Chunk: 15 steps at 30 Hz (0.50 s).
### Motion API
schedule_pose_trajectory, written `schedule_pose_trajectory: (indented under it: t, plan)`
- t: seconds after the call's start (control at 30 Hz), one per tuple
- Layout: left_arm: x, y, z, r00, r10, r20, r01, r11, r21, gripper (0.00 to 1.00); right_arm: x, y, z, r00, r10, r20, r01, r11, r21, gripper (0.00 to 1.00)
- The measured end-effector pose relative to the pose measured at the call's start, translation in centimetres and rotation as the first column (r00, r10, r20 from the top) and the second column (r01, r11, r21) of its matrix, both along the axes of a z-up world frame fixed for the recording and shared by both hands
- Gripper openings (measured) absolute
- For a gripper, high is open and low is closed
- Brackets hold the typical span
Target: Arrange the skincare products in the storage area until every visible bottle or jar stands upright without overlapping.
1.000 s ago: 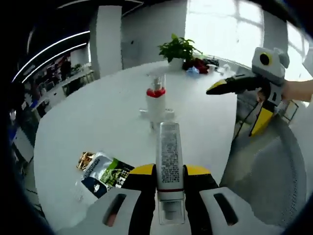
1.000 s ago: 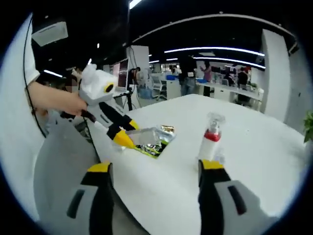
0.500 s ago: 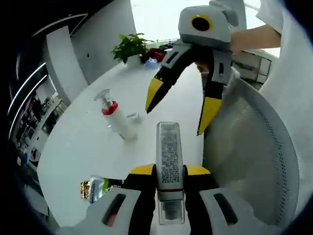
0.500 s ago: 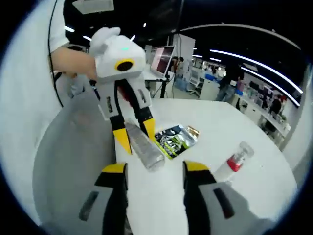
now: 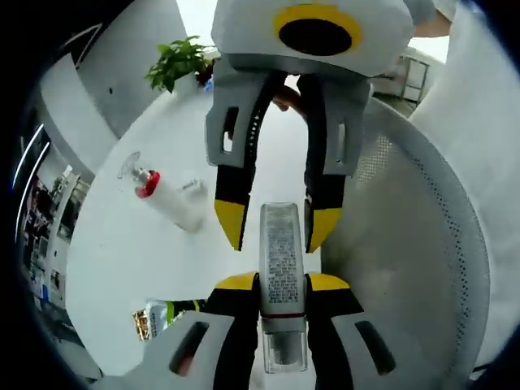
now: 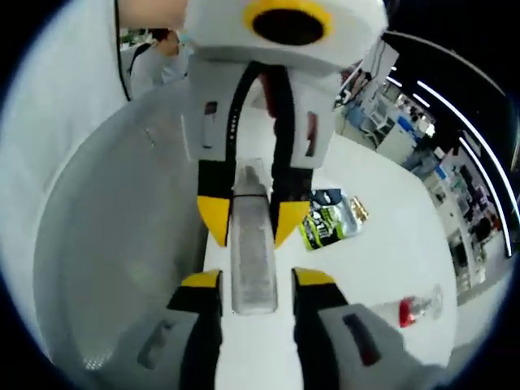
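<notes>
My left gripper (image 5: 282, 280) is shut on a silver tube (image 5: 282, 256) with small print, held in the air above the table edge. The right gripper (image 5: 276, 231) comes in from the top of the left gripper view, open, its yellow tips on either side of the tube's far end. In the right gripper view the tube (image 6: 253, 252) lies between my own right gripper (image 6: 257, 280) jaws with a small gap on each side, and the left gripper (image 6: 251, 223) clamps it from above. A pump bottle (image 5: 165, 199) with a red collar rests on the white table (image 5: 122, 260).
A green and black sachet (image 6: 333, 218) lies on the table near the tube, also seen as the sachet (image 5: 154, 318). The pump bottle (image 6: 418, 307) sits farther off. A grey mesh chair (image 5: 414, 244) is beside the table. A potted plant (image 5: 175, 63) stands at the far edge.
The two grippers have come together head on. The right gripper's jaws now sit around the tube's free end and have narrowed. The left gripper still holds the tube.
</notes>
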<state>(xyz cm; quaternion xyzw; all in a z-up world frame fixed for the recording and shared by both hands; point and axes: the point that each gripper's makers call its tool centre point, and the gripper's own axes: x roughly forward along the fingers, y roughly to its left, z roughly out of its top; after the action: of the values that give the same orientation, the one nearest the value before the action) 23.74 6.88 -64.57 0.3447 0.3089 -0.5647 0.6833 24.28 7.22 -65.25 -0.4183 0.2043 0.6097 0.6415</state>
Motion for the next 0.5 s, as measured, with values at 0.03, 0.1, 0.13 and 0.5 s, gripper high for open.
schedule_pose_trajectory:
  t: [0.03,0.1,0.13,0.5]
  plan:
    - [-0.02,0.02,-0.02,1.0,0.001,-0.003,-0.001,1.0,0.0,0.18,0.0,0.06,-0.07,1.0,0.0,-0.001,0.0,1.0,0.0,0.25]
    - [-0.04,0.07,-0.14,1.0,0.001,-0.009,-0.001,1.0,0.0,0.18,0.07,0.07,-0.37,1.0,-0.006,-0.006,0.006,1.0,-0.006,0.23]
    - [-0.03,0.07,-0.21,1.0,0.001,-0.01,-0.001,1.0,0.002,0.18,0.16,0.03,-0.48,1.0,-0.01,-0.004,0.01,1.0,-0.005,0.23]
    - [0.73,-0.89,0.59,0.999,0.013,-0.041,-0.017,0.995,-0.101,0.19,0.6,-0.88,-0.01,0.998,-0.055,0.004,0.055,0.997,0.063,0.21]
